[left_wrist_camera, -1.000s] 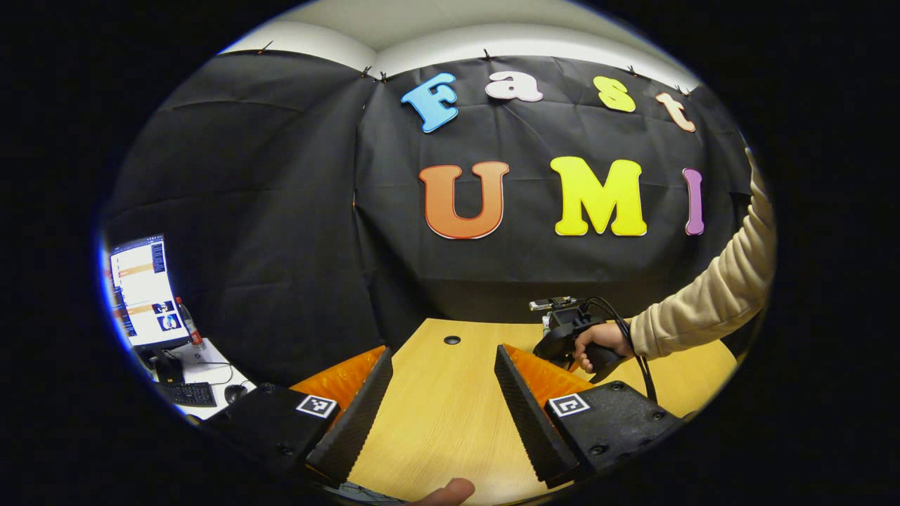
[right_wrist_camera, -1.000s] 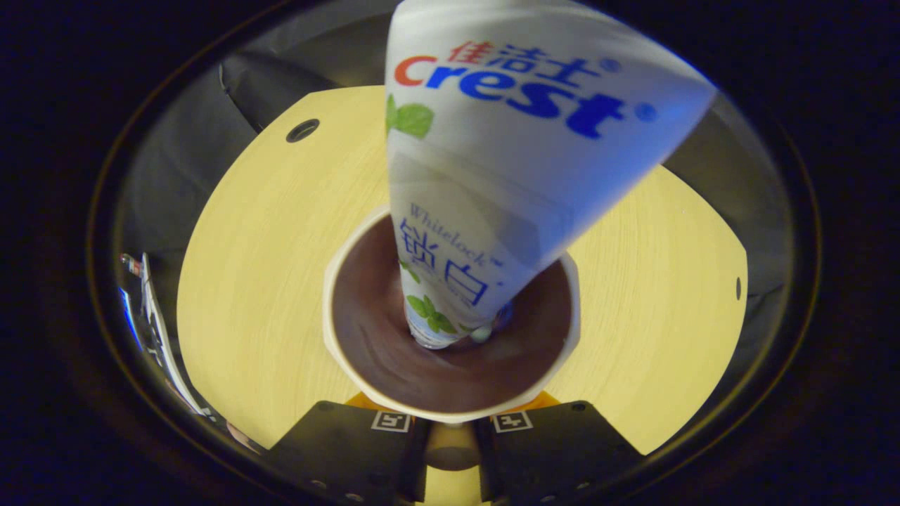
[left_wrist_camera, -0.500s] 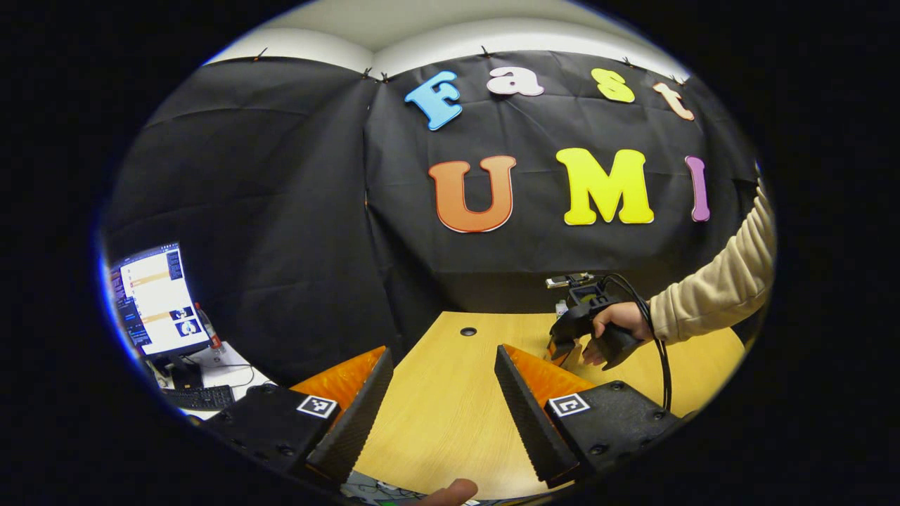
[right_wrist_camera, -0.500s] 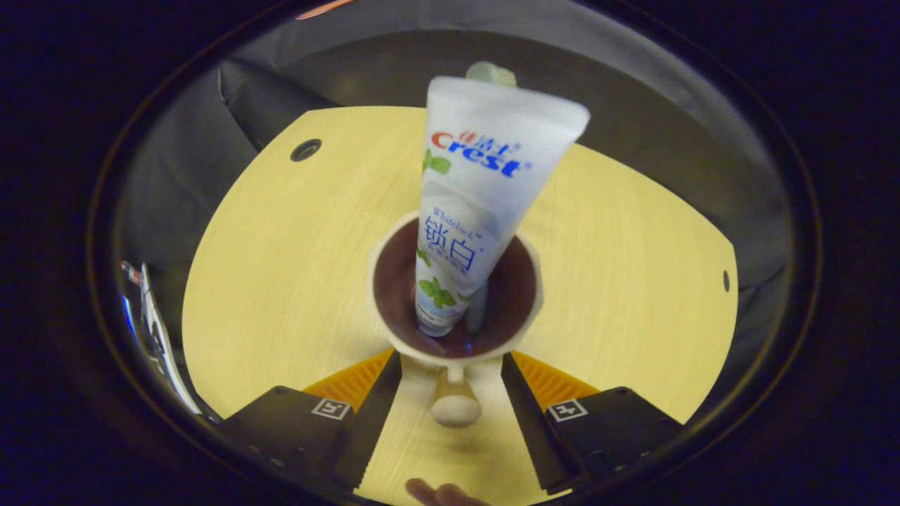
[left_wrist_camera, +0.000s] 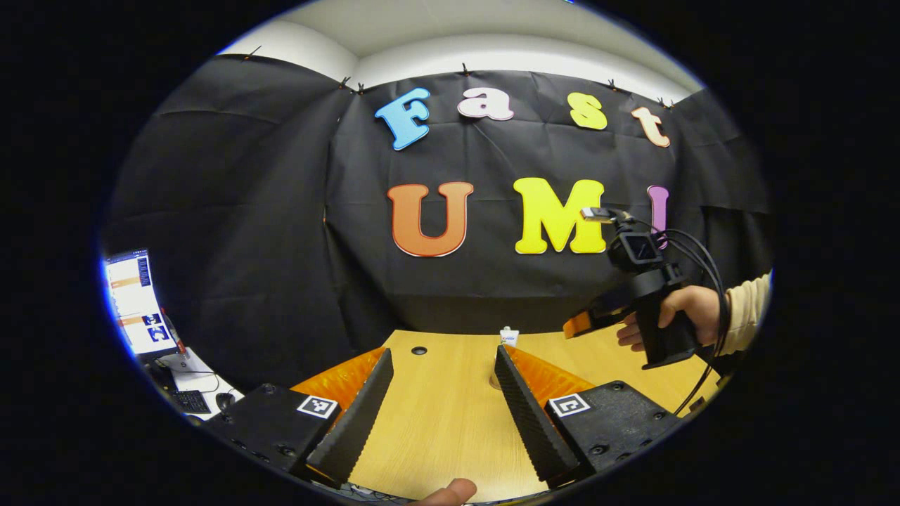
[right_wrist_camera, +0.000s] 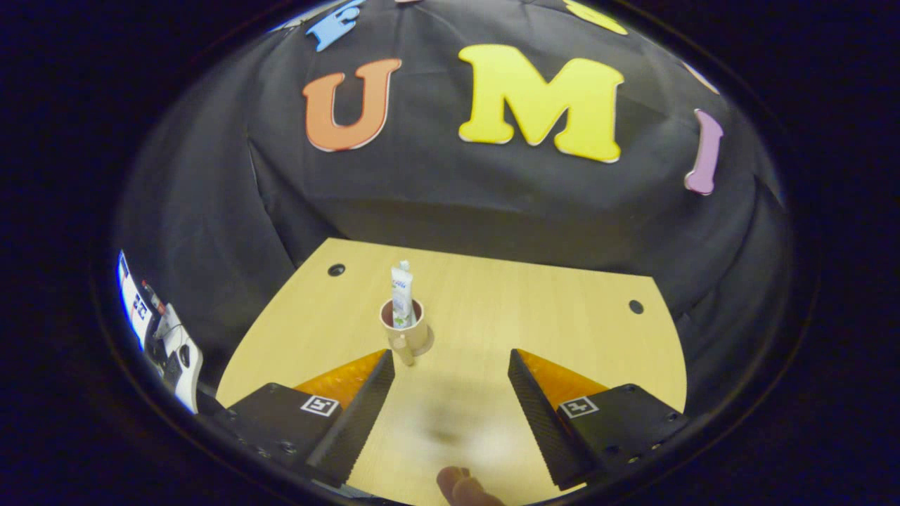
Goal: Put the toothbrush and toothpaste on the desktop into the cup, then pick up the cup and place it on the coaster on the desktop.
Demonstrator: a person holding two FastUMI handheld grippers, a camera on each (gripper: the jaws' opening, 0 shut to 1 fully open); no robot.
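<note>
A pale cup (right_wrist_camera: 408,332) with a brown inside stands on the wooden desk (right_wrist_camera: 534,309), handle toward me. The white toothpaste tube (right_wrist_camera: 401,294) stands upright in it. Whether the toothbrush is behind the tube I cannot tell. My right gripper (right_wrist_camera: 450,362) is open with nothing between its fingers, well back from the cup, which sits just beyond the left fingertip. In the left gripper view my left gripper (left_wrist_camera: 443,379) is open and empty low over the desk (left_wrist_camera: 450,422). The tube's top (left_wrist_camera: 508,336) peeks over its right finger. A hand holds the right gripper (left_wrist_camera: 580,323) raised at the right.
The desk has two cable holes (right_wrist_camera: 336,269) (right_wrist_camera: 635,306) near its back edge, which meets the black cloth wall. Off the desk's left side stand a lit monitor (left_wrist_camera: 130,299) and a keyboard (left_wrist_camera: 184,400) on a lower table.
My right gripper opened off the cup's handle, then rose and drew far back, leaving the cup standing with the tube in it. The left gripper view swung slightly; that gripper stayed open.
</note>
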